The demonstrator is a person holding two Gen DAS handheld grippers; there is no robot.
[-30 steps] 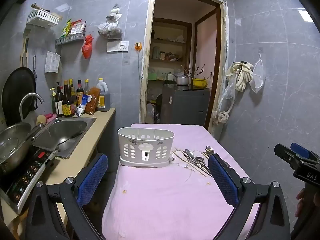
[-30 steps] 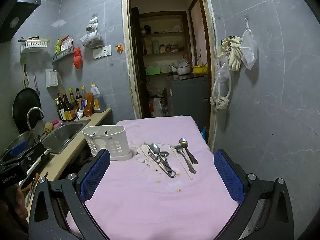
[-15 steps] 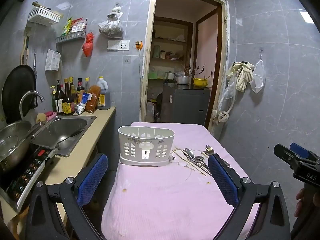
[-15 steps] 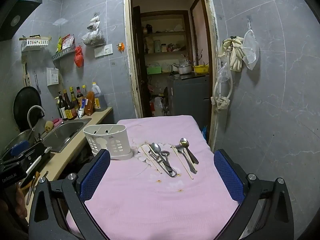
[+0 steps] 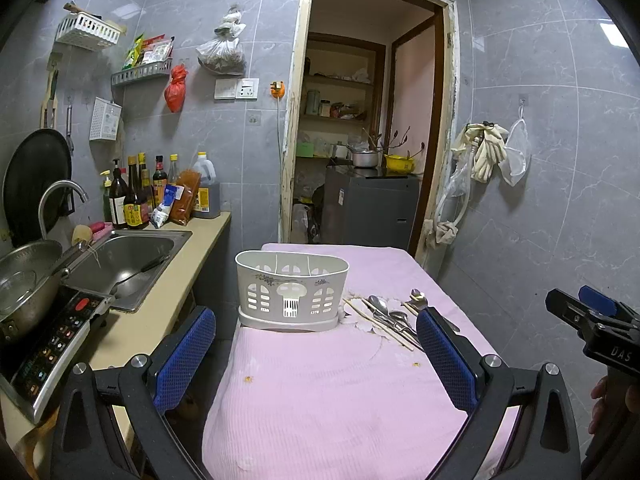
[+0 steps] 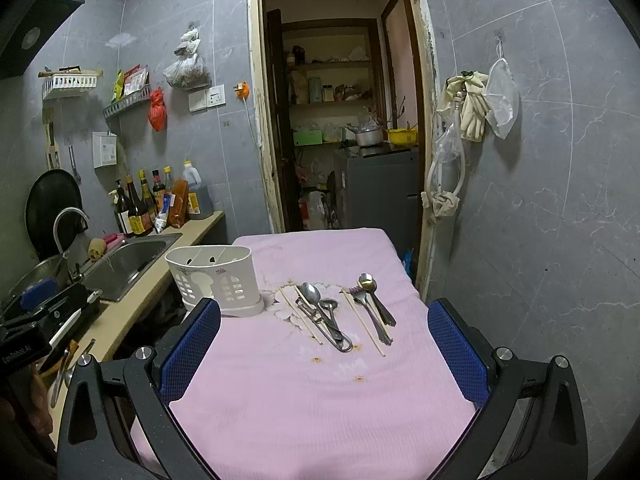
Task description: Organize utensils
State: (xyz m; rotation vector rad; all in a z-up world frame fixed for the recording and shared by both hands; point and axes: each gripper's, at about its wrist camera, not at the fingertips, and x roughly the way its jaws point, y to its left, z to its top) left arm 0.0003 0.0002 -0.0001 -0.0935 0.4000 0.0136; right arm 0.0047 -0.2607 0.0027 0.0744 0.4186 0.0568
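Nothing is sorted yet: spoons (image 6: 316, 294), fork (image 6: 362, 300) and chopsticks (image 6: 300, 314) lie loose mid-table beside the empty-looking white caddy (image 6: 216, 280), while the left gripper (image 5: 316, 356) and the right gripper (image 6: 324, 352) both hang spread wide, holding nothing.

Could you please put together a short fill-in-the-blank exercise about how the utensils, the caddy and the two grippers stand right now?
1. The spoons and chopsticks lie on the ____ tablecloth.
2. The white utensil caddy holds ____ utensils.
3. Both the left gripper and the right gripper are ____ and hold nothing.
4. The caddy stands on the side of the table nearer the ____.

Missing words: pink; no; open; sink
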